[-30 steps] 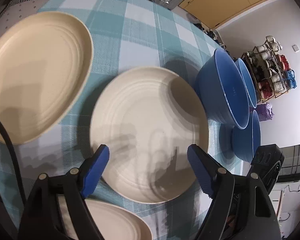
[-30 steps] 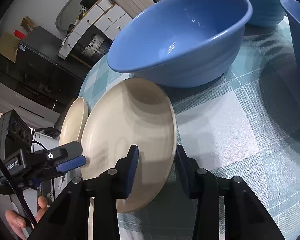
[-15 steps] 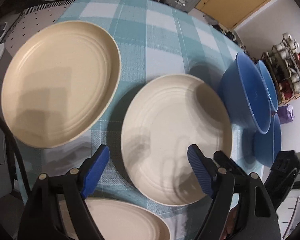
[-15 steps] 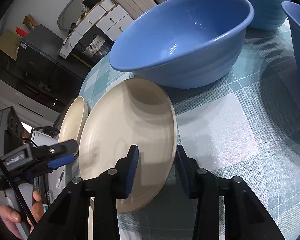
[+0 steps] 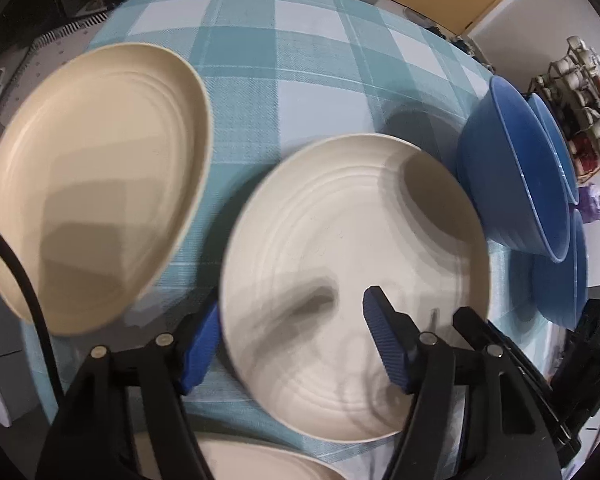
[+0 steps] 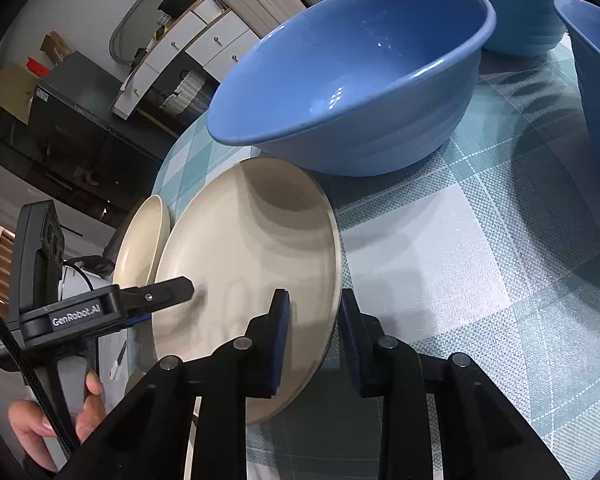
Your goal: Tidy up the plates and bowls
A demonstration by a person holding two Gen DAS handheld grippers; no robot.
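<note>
Black tool (image 6: 312,336), blue ribbed pads (image 5: 384,340), silver screws, GenRobot.AI lettering

A round table w/ teal-and-white checked cloth (image 5: 284,64) is seen. A wire rack of cups (image 5: 576,108) is set by the white wall; white drawer cabinets w/ ring pulls (image 6: 188,48) and a black cabinet (image 6: 64,120) are seen beyond.

The right hand-held gripper (image 6: 314,338) pinches the edge of a cream plate (image 6: 252,268), tipped up beside a big blue bowl (image 6: 352,80).
</note>
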